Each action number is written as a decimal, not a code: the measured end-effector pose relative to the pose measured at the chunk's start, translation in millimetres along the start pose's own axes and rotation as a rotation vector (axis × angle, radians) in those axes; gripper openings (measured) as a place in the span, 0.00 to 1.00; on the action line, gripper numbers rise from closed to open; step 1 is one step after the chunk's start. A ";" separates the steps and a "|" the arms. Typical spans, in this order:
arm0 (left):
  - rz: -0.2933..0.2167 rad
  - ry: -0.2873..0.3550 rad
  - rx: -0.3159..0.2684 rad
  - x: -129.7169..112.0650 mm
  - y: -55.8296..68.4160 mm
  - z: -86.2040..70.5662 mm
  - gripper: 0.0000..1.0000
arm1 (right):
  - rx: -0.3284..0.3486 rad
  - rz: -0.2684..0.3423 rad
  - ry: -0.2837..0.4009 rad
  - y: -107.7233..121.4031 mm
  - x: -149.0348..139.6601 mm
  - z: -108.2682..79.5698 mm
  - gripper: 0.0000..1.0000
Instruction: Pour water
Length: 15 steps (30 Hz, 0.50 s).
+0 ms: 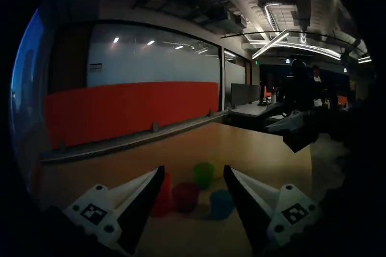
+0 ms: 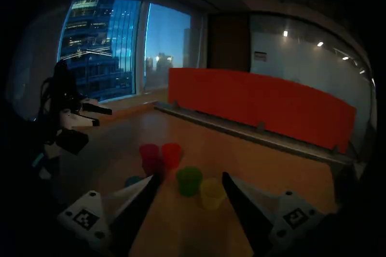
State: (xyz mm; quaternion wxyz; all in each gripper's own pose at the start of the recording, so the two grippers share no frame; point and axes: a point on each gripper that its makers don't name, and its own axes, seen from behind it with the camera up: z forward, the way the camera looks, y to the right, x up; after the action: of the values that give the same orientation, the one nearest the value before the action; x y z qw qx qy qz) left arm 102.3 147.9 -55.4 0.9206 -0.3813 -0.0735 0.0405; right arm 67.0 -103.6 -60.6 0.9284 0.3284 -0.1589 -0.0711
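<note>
Several small plastic cups stand together on a wooden table point(image 1: 251, 146). In the left gripper view I see a green cup point(image 1: 204, 174), a dark red cup point(image 1: 186, 196), a blue cup point(image 1: 222, 203) and a red cup point(image 1: 164, 196) half hidden behind one finger. My left gripper point(image 1: 193, 168) is open just short of them, holding nothing. In the right gripper view the dark red cup point(image 2: 149, 158), red cup point(image 2: 171, 155), green cup point(image 2: 189, 180), yellow cup point(image 2: 212, 193) and blue cup point(image 2: 132, 180) stand ahead of my open, empty right gripper point(image 2: 190, 175).
The room is dim. An orange partition point(image 2: 270, 102) runs along the table's far edge. The right gripper point(image 1: 294, 129) hangs over the table's right side in the left gripper view. The left gripper point(image 2: 77, 122) shows at the left, near the windows point(image 2: 111, 45).
</note>
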 end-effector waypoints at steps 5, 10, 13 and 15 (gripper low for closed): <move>0.012 -0.033 -0.023 -20.1 6.5 7.9 0.91 | 0.006 -0.006 -0.024 -1.0 -13.2 3.4 0.99; 0.024 -0.063 -0.051 -40.3 13.9 15.6 0.91 | 0.012 -0.004 -0.044 -0.9 -26.2 8.4 0.99; 0.032 -0.079 -0.075 -51.8 20.4 19.8 0.91 | 0.014 0.002 -0.056 -0.3 -34.4 11.8 0.99; 0.039 -0.090 -0.091 -58.8 24.9 23.3 0.91 | 0.015 0.004 -0.066 0.3 -40.3 14.3 0.99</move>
State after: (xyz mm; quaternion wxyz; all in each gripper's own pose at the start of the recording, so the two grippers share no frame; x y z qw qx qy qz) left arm 39.9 174.0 -63.0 0.8971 -0.4219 -0.1093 0.0725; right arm 24.3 -102.3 -59.9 0.9203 0.3324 -0.1908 -0.0789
